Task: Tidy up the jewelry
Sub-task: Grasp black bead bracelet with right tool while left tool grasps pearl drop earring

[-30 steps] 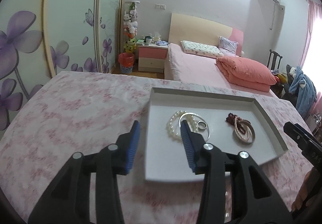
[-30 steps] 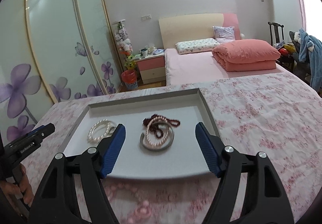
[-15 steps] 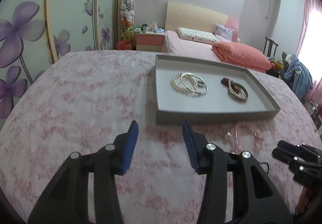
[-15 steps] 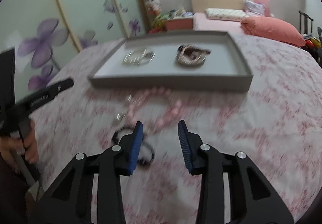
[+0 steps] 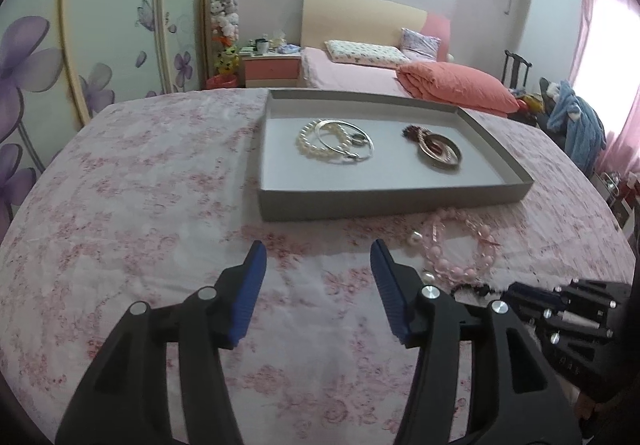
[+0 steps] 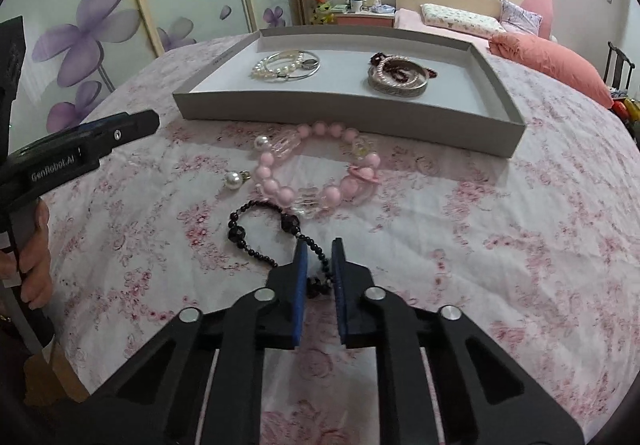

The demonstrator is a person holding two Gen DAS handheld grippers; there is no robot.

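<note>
A grey tray (image 6: 352,113) (image 5: 384,201) on the pink floral cloth holds a white pearl bracelet with silver bangles (image 6: 286,65) (image 5: 334,141) and a dark bead string with a metal bangle (image 6: 398,77) (image 5: 438,151). In front of the tray lie a pink bead bracelet (image 6: 320,177) (image 5: 460,249), a pearl earring (image 6: 234,180) and a black bead bracelet (image 6: 264,229). My right gripper (image 6: 319,251) is nearly shut, with the near end of the black bead bracelet between its fingers. My left gripper (image 5: 316,259) is open and empty above the cloth, left of the pink bracelet.
The table's cloth edge curves round on all sides. A bed with an orange-pink quilt (image 5: 456,87), a nightstand (image 5: 272,71) and wardrobe doors with purple flowers (image 6: 100,21) stand behind. A chair with blue clothes (image 5: 576,121) is at the right.
Both grippers pulled back from over the tray to the cloth in front of it. The right gripper narrowed from wide open and closed around the black bead bracelet.
</note>
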